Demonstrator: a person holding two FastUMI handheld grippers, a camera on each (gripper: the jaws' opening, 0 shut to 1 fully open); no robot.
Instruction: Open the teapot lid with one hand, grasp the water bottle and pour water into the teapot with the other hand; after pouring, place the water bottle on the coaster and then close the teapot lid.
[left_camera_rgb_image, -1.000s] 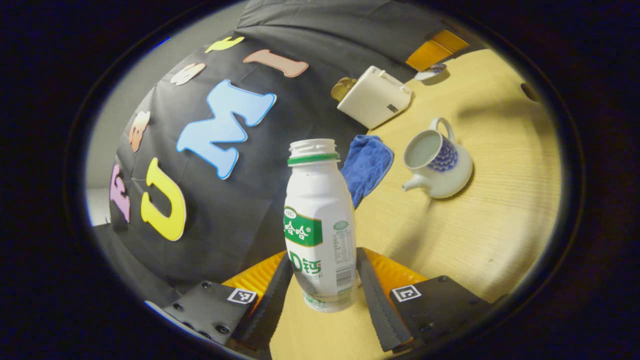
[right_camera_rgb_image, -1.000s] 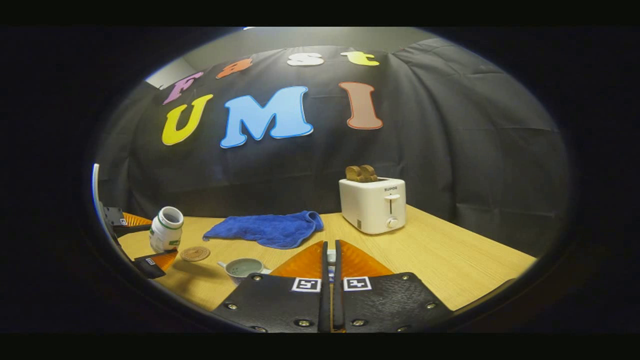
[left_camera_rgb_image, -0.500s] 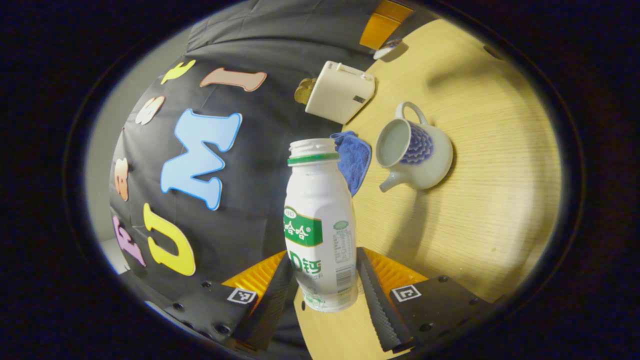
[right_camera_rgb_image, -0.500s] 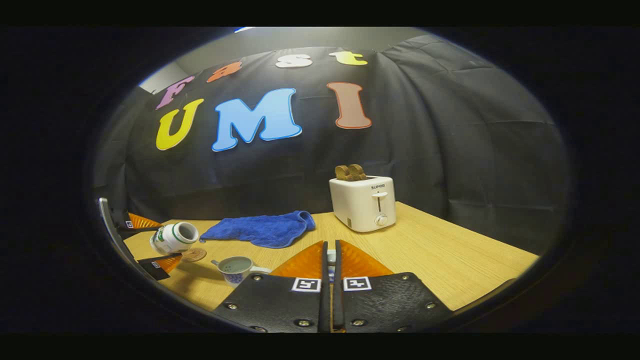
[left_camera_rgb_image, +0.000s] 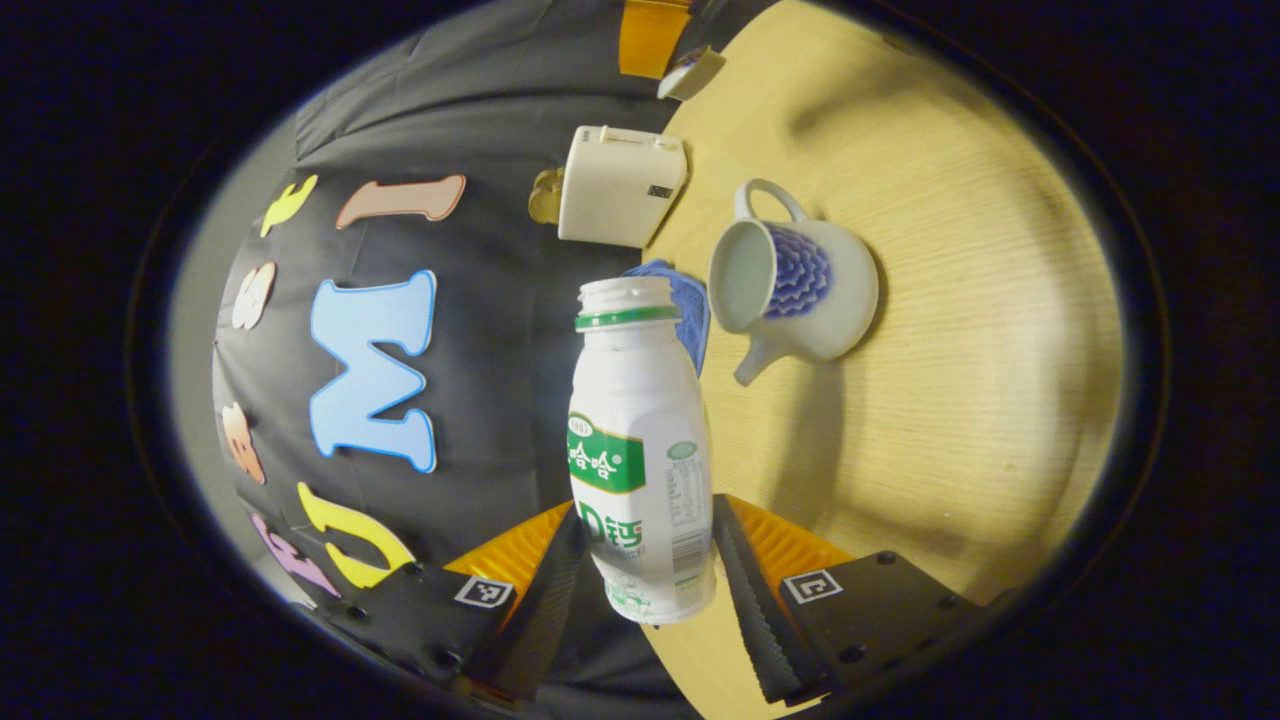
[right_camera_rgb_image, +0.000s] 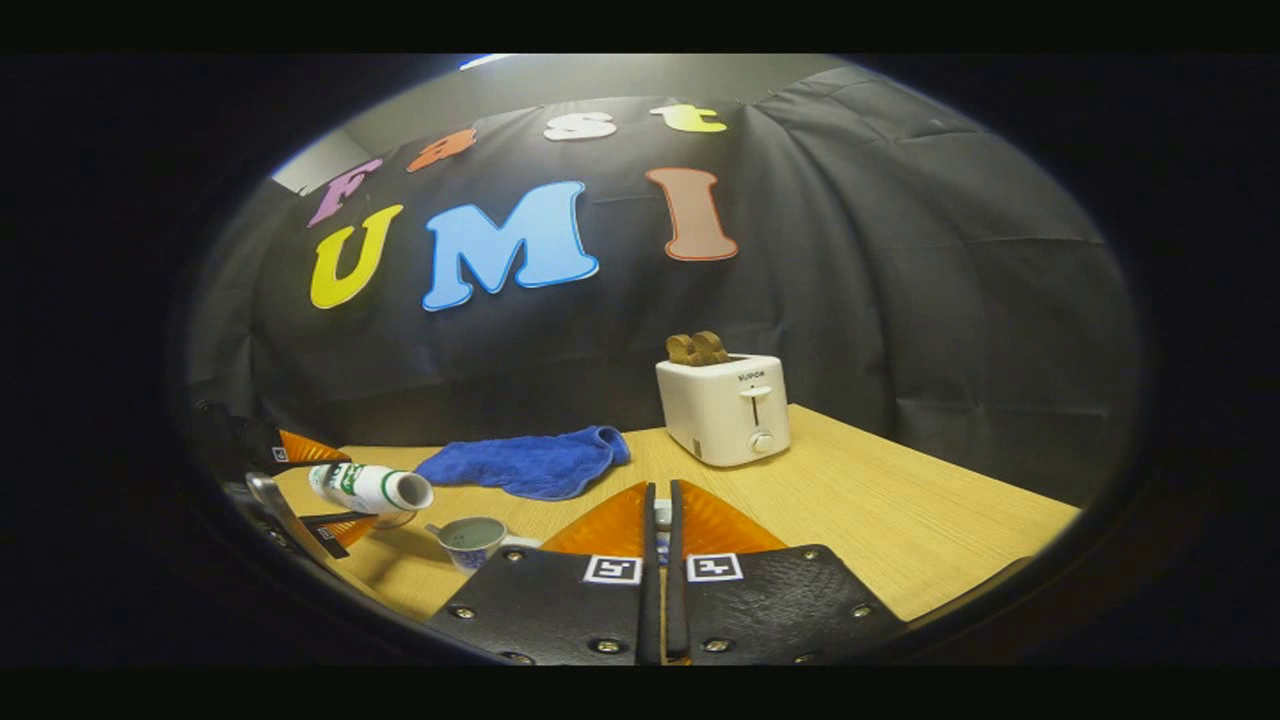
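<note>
While the left gripper (left_camera_rgb_image: 640, 560) clamps its jaws on the lower body of the water bottle (left_camera_rgb_image: 638, 440), the bottle lies tipped nearly flat, its uncapped mouth just beside and above the teapot (left_camera_rgb_image: 790, 285). That tilt fits pouring; no stream of water can be made out. Standing on the desk (left_camera_rgb_image: 950, 400), the teapot has its top open and its spout turned toward the bottle, so the mouth is clear to take water. Seen from the right gripper view, the bottle (right_camera_rgb_image: 370, 487) hangs over the teapot (right_camera_rgb_image: 472, 538), with part of what looks like the coaster (right_camera_rgb_image: 397, 519) just behind the teapot. Beyond the teapot lie a blue cloth (right_camera_rgb_image: 525, 463) and a toaster (right_camera_rgb_image: 722, 408). The right gripper (right_camera_rgb_image: 660, 540) has its jaws drawn nearly together on something small, likely the lid kept clear of the teapot, though I cannot tell.
</note>
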